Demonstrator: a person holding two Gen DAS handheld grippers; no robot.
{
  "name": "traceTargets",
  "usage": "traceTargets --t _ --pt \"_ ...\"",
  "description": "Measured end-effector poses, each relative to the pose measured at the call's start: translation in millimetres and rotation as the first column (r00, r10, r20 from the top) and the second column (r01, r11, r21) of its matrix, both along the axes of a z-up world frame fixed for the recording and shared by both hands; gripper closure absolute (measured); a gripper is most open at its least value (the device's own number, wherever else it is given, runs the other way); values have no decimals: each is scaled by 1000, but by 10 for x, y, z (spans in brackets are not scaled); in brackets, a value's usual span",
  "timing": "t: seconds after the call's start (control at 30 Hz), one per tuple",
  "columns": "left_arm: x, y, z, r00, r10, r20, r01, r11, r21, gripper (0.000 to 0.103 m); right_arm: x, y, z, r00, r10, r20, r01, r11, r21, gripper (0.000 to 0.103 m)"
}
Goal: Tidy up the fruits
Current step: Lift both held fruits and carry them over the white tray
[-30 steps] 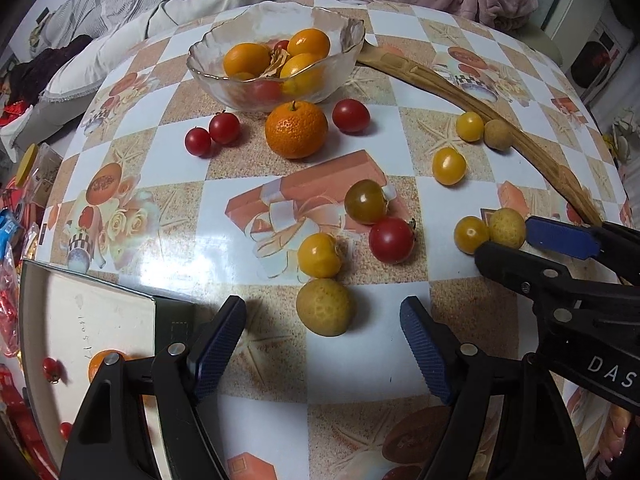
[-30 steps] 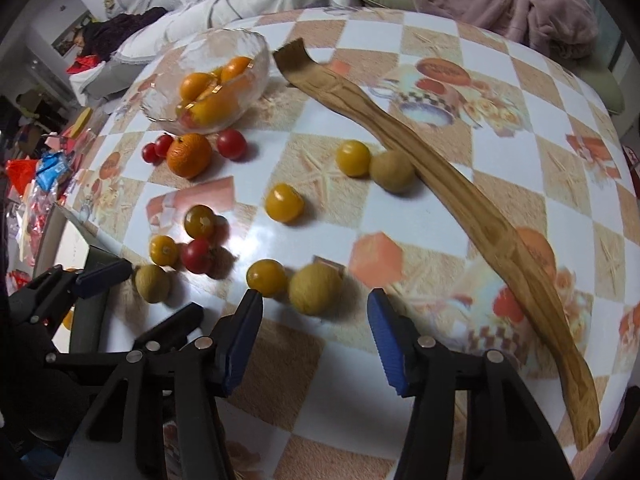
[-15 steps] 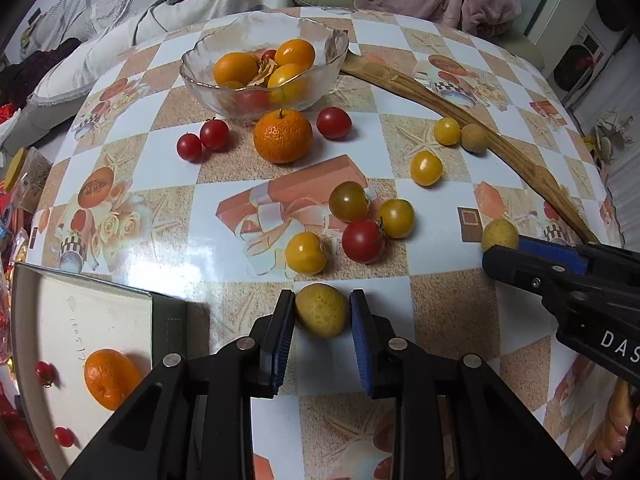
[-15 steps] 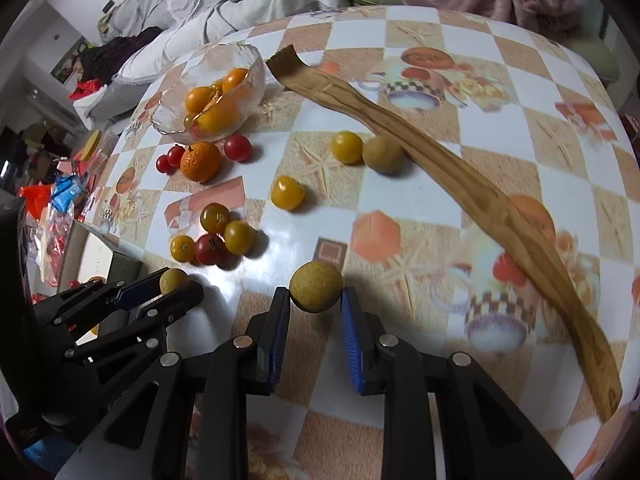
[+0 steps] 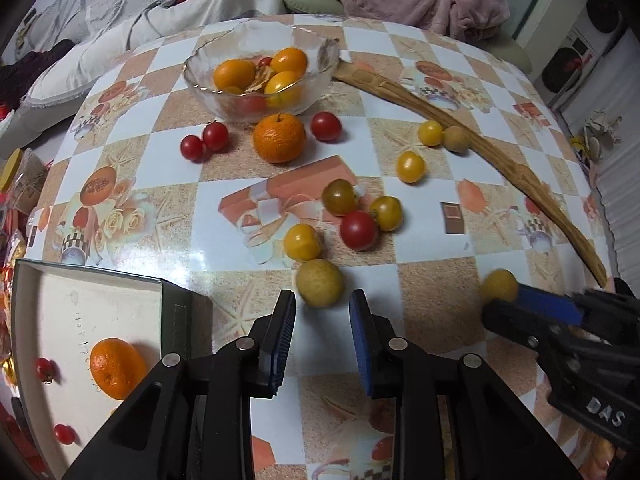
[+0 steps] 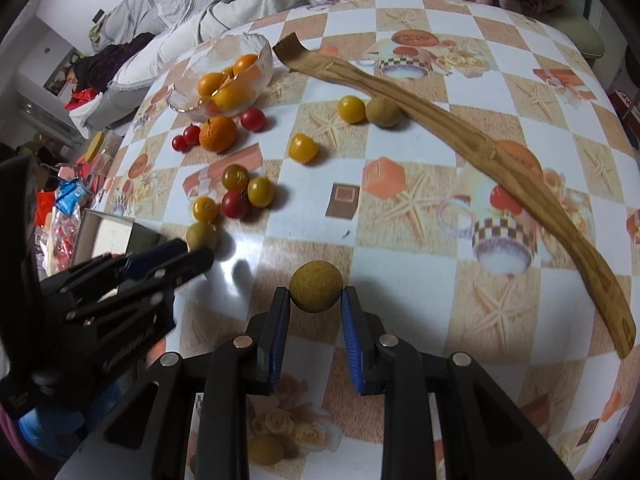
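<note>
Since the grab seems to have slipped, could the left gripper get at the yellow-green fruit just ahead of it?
Probably yes: the left gripper is open, the yellow-green fruit sits on the table just beyond its fingertips, nothing between.

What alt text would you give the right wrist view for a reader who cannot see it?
The right gripper pinches a round tan-green fruit at its fingertips above a checkered tablecloth. Beyond lie scattered cherry tomatoes, an orange, a glass bowl of fruit and a long wooden back scratcher; the left gripper enters from the left.

Two close wrist views, shared tabletop (image 5: 168,216)
</note>
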State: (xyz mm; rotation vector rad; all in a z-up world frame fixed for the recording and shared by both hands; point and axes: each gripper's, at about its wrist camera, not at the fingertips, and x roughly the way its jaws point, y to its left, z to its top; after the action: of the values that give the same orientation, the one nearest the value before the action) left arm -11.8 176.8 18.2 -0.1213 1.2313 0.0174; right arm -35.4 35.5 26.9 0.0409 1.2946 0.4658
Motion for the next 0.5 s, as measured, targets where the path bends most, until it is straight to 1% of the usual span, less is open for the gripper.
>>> traceTargets --t 0.13,0.27,0.33,0.37,0.4,0.43,0.5 --pt "34 38 -90 1000 18 -11 -18 1000 -4 73 -60 -27 21 1000 -14 -3 14 1000 1 75" --pt "73 -7 -91 1000 -1 -4 1 1000 19 73 -100 -60 18 1000 -22 -11 22 1000 2 75" --pt "85 11 -84 1000 3 -5 -3 1000 4 61 -119 -77 13 1000 -25 -16 25 1000 4 75" --pt "78 32 -69 1000 16 4 -17 1000 8 45 -132 -87 14 999 -27 -17 28 1000 4 75" --pt "76 44 -54 999 28 18 -28 999 18 43 -137 -93 15 999 -28 -17 28 1000 5 75" --pt "78 62 -46 999 38 31 -38 999 22 43 -146 -103 17 999 -28 -18 28 1000 6 75" --pt "118 81 -95 999 39 10 -39 999 3 43 -156 -123 10 999 -32 -21 32 999 6 75"
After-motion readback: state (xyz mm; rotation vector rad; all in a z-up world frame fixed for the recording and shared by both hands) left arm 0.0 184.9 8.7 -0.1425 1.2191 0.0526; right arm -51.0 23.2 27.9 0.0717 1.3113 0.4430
